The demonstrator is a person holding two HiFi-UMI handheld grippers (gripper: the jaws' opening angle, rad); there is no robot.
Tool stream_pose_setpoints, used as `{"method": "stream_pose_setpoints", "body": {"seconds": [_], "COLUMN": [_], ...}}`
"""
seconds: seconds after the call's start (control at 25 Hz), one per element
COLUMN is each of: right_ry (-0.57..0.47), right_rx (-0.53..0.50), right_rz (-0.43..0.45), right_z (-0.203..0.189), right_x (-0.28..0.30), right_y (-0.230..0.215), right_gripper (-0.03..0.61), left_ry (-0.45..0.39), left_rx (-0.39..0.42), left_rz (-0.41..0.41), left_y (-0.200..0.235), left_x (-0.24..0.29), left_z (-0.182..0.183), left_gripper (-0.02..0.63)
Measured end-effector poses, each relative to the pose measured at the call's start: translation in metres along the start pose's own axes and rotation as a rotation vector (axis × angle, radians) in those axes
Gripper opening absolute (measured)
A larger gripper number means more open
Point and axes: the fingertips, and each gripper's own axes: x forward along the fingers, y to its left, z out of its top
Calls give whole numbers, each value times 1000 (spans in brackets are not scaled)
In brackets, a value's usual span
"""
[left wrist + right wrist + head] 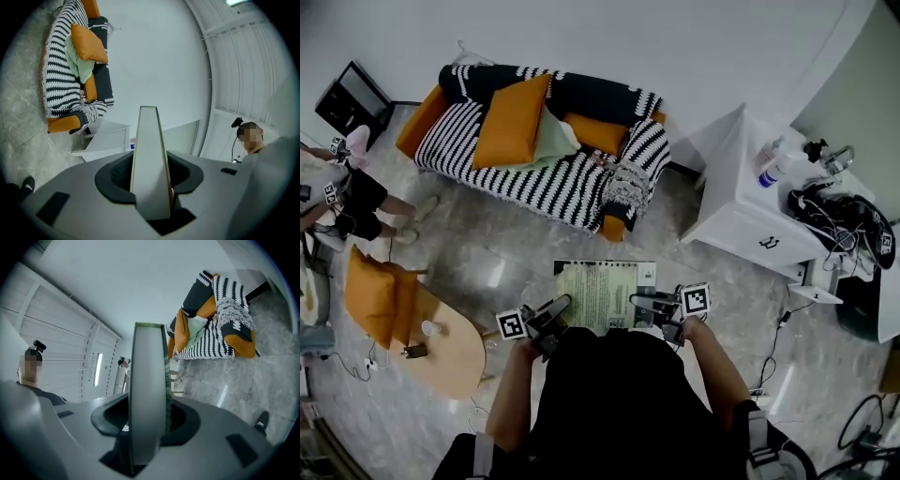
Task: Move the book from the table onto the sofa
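Overhead, from the head view, the book [605, 292] is held flat above the grey floor [487, 253] in front of the person's chest, its pale printed cover facing up. The left gripper [553, 311] grips its left edge and the right gripper [649, 302] its right edge. The book is off the oval wooden surface [455, 356] at lower left, which carries a small cup [429, 327]. It is also well apart from the sofa [553, 187], a black-and-white striped one with an orange cushion [514, 120] leaning on its back. A white cabinet [741, 220] stands to the right of the sofa. Another person [352, 202] stands at the far left.

Next, the left gripper view looks along the left gripper [150, 187]. Its jaws are partly closed, and the book [150, 159] stands edge-on between them with both pads pressed against its covers. The sofa [58, 89] shows at upper left, the white cabinet [105, 140] just below it, and a person [262, 150] at the right edge.

Lastly, the right gripper view shows the right gripper [147, 427] in the same state: jaws partway in, clamped on the book [147, 390], which rises edge-on through the middle. The sofa [220, 333] lies at upper right beyond the floor [234, 380].
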Motion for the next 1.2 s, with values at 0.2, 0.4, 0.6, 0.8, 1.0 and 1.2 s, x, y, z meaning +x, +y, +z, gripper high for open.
{"method": "stream_pose_setpoints", "body": {"seconds": [0.2,0.4,0.6,0.8,1.0,1.2], "right_ry": [-64,-129,-201,-238,-255,-267], "right_rx": [26,48,52,71,31,29], "right_rz": [26,6,-31,-51,-53,-54], "right_z": [4,10,28,58,103,141], "right_x": [-10,-21,-42,-36,-16,4], "right_y": [-2,-6,-15,-18,-17,-24], "right_gripper": [176,176,176,176,176,176], "left_ry": [28,73,157,215,246,283], "left_rx": [6,-16,-19,-26,-36,-29], "left_rz": [14,3,2,-23,-33,-33], "left_y": [5,12,22,20,22,28], "left_x": [17,37,71,96,111,126], "left_z": [2,8,18,49,92,136], "left_gripper": [172,172,172,172,172,172]}}
